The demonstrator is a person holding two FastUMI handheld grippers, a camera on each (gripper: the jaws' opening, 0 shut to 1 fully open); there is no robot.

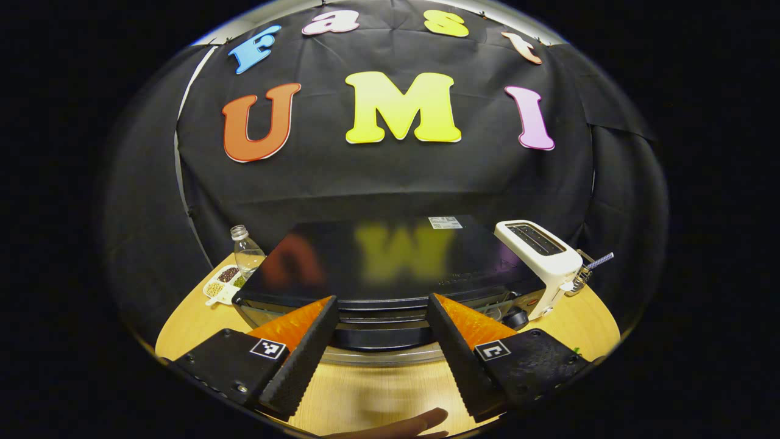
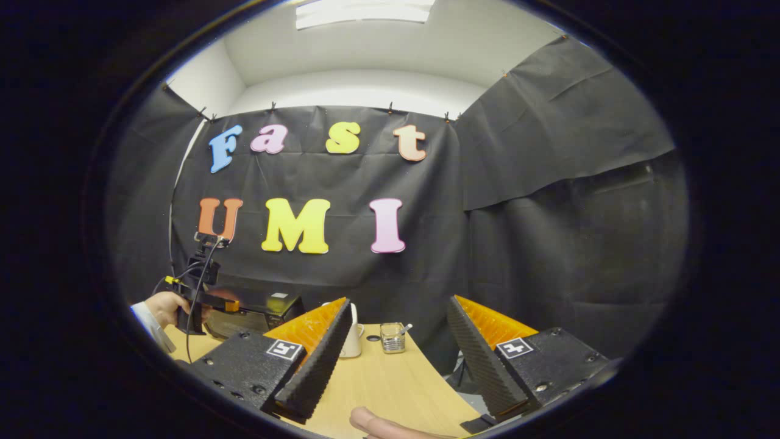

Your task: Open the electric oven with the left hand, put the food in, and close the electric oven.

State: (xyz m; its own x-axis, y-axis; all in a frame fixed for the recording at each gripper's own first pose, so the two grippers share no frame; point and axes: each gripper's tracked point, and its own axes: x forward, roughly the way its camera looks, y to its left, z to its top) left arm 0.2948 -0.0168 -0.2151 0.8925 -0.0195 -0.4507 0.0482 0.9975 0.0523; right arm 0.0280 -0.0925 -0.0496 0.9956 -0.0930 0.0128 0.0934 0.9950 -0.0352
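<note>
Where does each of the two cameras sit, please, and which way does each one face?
Left gripper view: rides the left gripper, open, facing the electric oven close up; a fingertip at the bottom edge.
Right gripper view: rides the right gripper, open, facing the booth wall over the table; a hand holds the other gripper by the oven.
Shared: oven, toaster, table.

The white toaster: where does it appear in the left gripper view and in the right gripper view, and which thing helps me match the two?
Left gripper view: the white toaster stands right of centre, on the wooden table, beside the black oven.
Right gripper view: it sits low and centre, partly hidden behind a finger of the right gripper.
Shared landmark: the oven, at lower left in the right gripper view.
</note>
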